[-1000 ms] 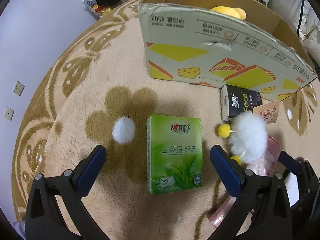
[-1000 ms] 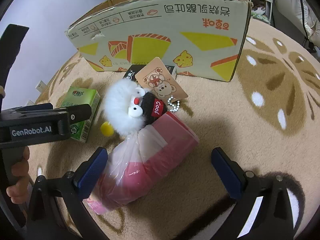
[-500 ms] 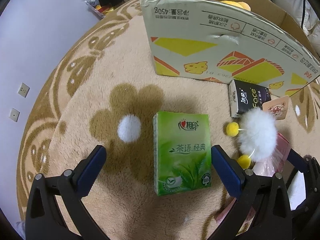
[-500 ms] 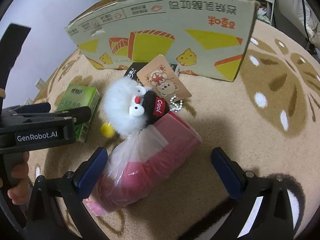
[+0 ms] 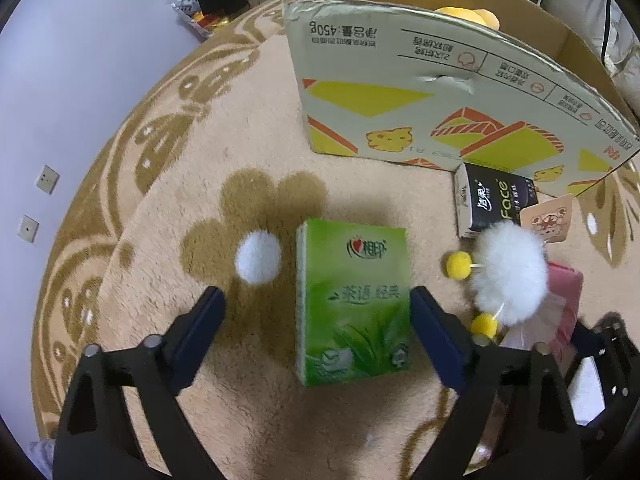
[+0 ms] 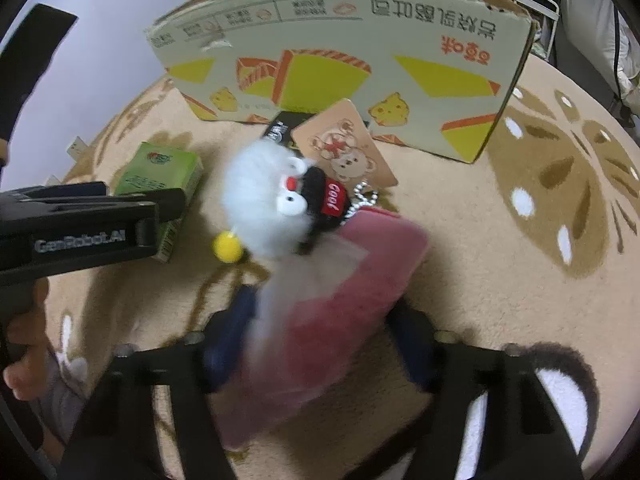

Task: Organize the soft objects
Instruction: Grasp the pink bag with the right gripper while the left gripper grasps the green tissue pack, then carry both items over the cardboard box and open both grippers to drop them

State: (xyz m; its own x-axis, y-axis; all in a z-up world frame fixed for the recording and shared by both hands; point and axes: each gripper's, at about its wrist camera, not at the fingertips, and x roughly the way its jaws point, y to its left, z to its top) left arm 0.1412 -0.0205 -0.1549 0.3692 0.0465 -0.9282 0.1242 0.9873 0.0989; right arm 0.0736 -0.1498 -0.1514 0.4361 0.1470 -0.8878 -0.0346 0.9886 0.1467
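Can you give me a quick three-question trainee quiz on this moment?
1. True or false: the green tissue pack lies between the left gripper's fingers.
2. What does the right gripper close around? A) pink bagged roll B) black tissue pack C) white fluffy toy
3. What yellow thing shows inside the cardboard box?

Key: 1 true; 2 A; 3 a yellow plush toy.

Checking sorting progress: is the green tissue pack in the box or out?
Out. The green tissue pack lies flat on the rug, before the box.
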